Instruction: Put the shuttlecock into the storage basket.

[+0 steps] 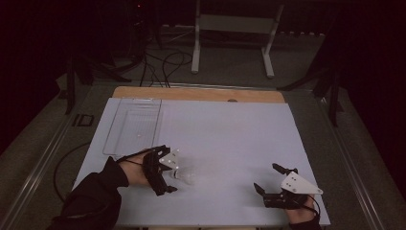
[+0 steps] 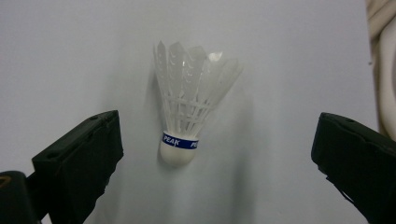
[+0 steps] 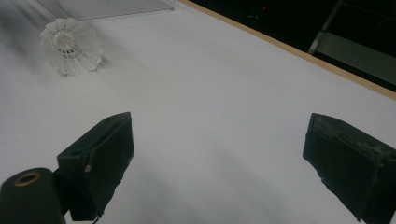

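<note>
Shuttlecock (image 2: 187,112) lies on its side on the white table (image 1: 230,143), square between the jaws of the left gripper (image 2: 212,154), cork end toward the gripper and feathers pointing away from it. Those jaws stand wide apart and touch nothing, so the step in hand looks like the approach before a grasp. The next move likely calls for lowering around the cork or the lower feather stems and closing gently, since the feathers would crush easily. The right gripper (image 3: 219,158) is also spread wide and holds nothing; the shuttlecock sits well ahead of it, off to its left. A clear tray (image 1: 134,125) lies beyond the left gripper.
</note>
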{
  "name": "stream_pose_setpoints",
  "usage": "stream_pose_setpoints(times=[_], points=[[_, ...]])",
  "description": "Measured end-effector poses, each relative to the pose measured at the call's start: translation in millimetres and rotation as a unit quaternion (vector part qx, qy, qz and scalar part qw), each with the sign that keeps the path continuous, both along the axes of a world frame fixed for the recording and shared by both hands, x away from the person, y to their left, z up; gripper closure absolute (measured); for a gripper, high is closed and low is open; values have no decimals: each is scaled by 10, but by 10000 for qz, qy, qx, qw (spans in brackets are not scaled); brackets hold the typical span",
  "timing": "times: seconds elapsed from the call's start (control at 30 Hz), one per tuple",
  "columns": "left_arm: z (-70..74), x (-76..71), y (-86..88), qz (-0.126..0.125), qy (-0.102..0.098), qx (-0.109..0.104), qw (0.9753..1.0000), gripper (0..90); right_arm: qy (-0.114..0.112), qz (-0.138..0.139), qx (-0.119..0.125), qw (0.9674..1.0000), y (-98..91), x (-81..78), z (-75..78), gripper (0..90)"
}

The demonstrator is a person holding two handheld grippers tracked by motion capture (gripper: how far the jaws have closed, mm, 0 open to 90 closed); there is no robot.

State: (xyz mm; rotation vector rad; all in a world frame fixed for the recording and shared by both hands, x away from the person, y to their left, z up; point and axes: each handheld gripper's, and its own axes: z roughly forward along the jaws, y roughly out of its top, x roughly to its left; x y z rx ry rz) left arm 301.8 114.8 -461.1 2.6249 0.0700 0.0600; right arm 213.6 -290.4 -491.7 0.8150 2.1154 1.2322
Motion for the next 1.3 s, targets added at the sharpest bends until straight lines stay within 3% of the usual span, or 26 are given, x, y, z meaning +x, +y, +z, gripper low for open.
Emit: stream_pose_setpoints(times=[0.33, 0.37, 0.57, 0.7, 1.03, 1.07, 1.3], points=[[-155, 83, -61, 85, 41, 217, 9997, 116, 22, 16, -4, 10000, 0, -1, -2, 87], [-185, 92, -74, 141, -120, 358, 9992, 154, 25, 18, -3, 10000, 0, -1, -2, 86], [-261, 107, -72, 54, -200, 674, 9975, 237, 43, 28, 1, 10000, 2, 1, -5, 86], [-260, 132, -59, 110, -142, 590, 9981, 260, 52, 35, 1, 10000, 4, 5, -10, 87], [-307, 172, -74, -46, -132, 695, 9975, 394, 72, 39, 8, 10000, 4, 6, -12, 87], [-313, 177, -77, -65, -115, 720, 9973, 441, 70, 43, 13, 10000, 4, 5, -10, 87], [-351, 173, -106, -179, -167, 775, 9967, 505, 73, 39, 13, 10000, -4, 6, -10, 87]])
